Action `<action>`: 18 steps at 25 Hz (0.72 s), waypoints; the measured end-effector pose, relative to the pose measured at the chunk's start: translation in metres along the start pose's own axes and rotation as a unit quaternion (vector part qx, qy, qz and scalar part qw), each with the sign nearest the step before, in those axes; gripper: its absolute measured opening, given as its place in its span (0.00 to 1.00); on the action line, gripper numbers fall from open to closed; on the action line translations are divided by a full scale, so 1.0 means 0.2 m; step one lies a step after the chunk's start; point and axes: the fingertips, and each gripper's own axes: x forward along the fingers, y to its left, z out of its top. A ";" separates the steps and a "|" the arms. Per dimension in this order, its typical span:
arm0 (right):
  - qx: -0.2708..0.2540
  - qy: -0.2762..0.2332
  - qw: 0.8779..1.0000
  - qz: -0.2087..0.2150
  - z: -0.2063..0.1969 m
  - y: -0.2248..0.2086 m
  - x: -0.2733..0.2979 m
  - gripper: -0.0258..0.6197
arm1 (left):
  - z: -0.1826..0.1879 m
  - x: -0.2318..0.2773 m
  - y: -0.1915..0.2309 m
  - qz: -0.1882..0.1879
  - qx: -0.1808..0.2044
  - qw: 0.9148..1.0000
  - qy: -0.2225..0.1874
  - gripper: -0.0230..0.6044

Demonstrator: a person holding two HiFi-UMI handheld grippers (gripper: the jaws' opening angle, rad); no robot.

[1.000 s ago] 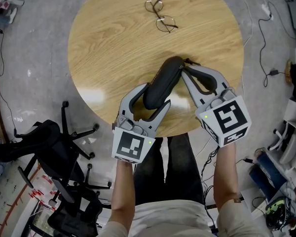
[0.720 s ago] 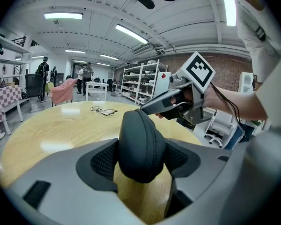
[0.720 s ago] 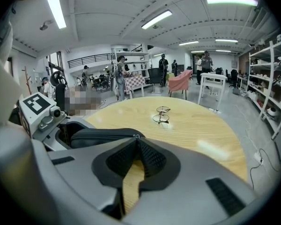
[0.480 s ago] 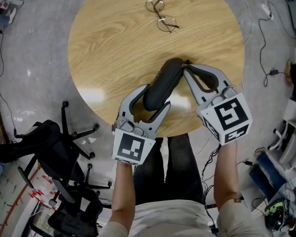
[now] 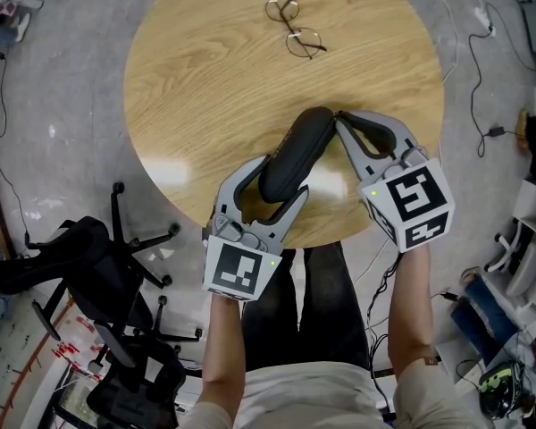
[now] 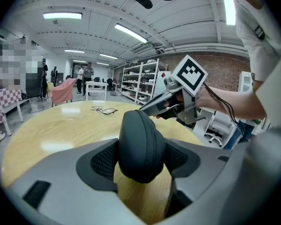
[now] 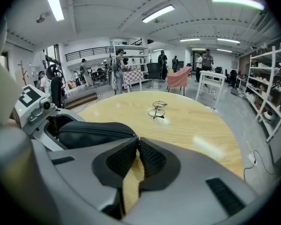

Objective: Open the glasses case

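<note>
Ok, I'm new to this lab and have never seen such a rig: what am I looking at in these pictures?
No robot here: a person holds a hand-held claw in each hand. One picture comes from a camera on the person's head, looking down; the other two cameras ride on the claws. On the round wooden table lies a pair of glasses. The left claw grips a black glasses case, zipped shut. The right claw is closed on the zip pull at the case's far end.
</note>
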 end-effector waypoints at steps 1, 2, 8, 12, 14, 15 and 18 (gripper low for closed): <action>0.001 0.001 1.000 0.000 0.00 0.00 0.00 0.10 | 0.00 0.00 0.00 0.000 0.000 1.000 -0.001 0.52; 0.003 0.002 1.000 0.000 -0.01 -0.01 0.01 0.10 | 0.00 0.00 0.00 0.000 0.000 1.000 -0.001 0.52; 0.017 0.004 1.000 0.007 -0.03 -0.03 0.04 0.10 | -0.01 0.00 0.00 0.002 0.000 1.000 0.002 0.52; 0.021 0.006 1.000 0.005 -0.04 -0.04 0.06 0.10 | -0.01 0.01 0.00 0.002 -0.005 1.000 0.002 0.52; 0.018 0.003 1.000 -0.001 -0.04 -0.04 0.06 0.10 | -0.02 0.01 0.00 0.002 -0.012 1.000 0.000 0.52; 0.010 0.002 1.000 -0.009 -0.04 -0.04 0.06 0.10 | -0.02 0.01 0.00 0.002 -0.013 1.000 0.002 0.52; -0.018 -0.005 0.999 -0.035 -0.03 -0.04 0.05 0.11 | -0.03 0.02 -0.01 0.001 -0.012 1.000 0.002 0.52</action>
